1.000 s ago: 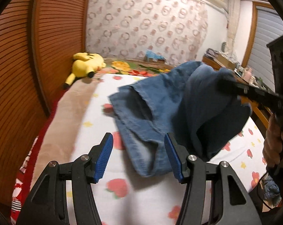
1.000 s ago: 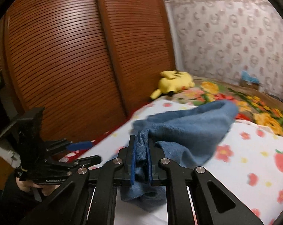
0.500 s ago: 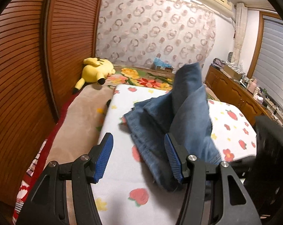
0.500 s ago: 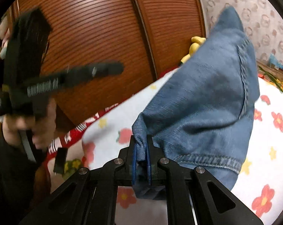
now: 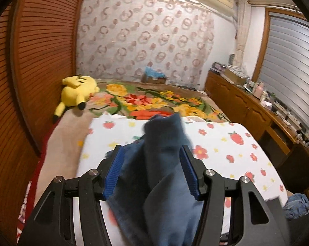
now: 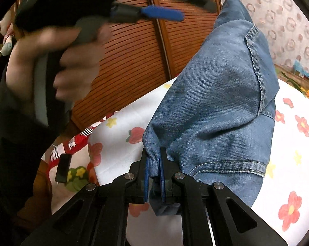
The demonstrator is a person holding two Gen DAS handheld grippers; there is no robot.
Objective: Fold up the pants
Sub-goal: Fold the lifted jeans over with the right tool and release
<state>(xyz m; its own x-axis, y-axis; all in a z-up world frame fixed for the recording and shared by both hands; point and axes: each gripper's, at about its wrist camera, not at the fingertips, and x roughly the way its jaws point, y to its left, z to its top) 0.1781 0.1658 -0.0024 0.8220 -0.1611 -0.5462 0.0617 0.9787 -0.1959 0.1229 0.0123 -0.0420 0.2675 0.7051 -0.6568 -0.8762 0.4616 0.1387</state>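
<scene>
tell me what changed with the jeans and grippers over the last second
The right gripper brought the jeans down over the strawberry sheet, folding them toward the near edge. The left gripper rose, its hand now high in the right view. Unchanged: right stays clamped on denim, left stays open, plush toy unmoved.

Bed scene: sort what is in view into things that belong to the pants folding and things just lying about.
Part of the job:
- denim pants
- right gripper, shut on the pants
- left gripper, open
- strawberry-print sheet they lie on

Just lying about:
- yellow plush toy
- floral blanket
- blue cloth on the floor
- cluttered sideboard
</scene>
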